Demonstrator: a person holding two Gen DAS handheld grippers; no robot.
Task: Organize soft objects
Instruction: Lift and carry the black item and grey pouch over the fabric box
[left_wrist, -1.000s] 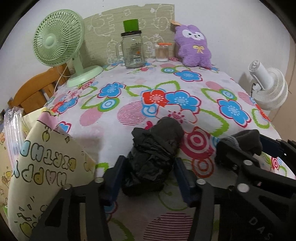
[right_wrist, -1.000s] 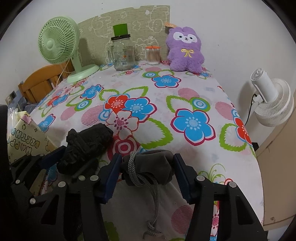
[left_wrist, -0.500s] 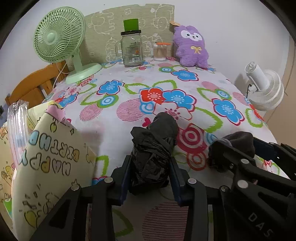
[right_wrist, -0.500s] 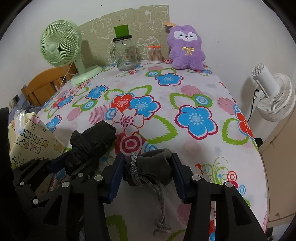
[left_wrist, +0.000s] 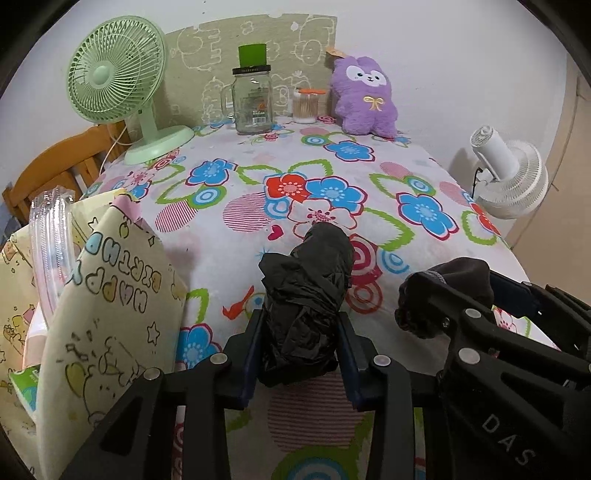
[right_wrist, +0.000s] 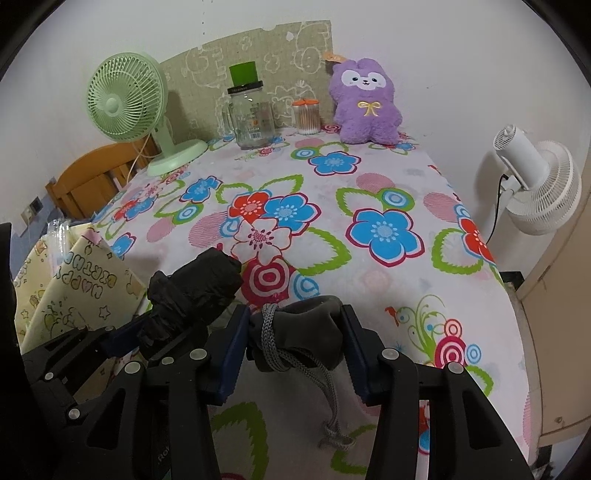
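Table: flower-print cloth-covered table before us.
Left gripper: just closed, pinching crumpled black plastic-wrapped bundle.
Right gripper: nearby, clamping grey drawstring fabric pouch.

Left tongs: matte black angular frame with silver round screws and dark blue pads. Right tongs are built the same; white letters "DAS" mark their side.

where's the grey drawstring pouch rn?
Right wrist view: grey drawstring pouch is clamped in the right tongs over the floral table's near edge, right of the black bundle.
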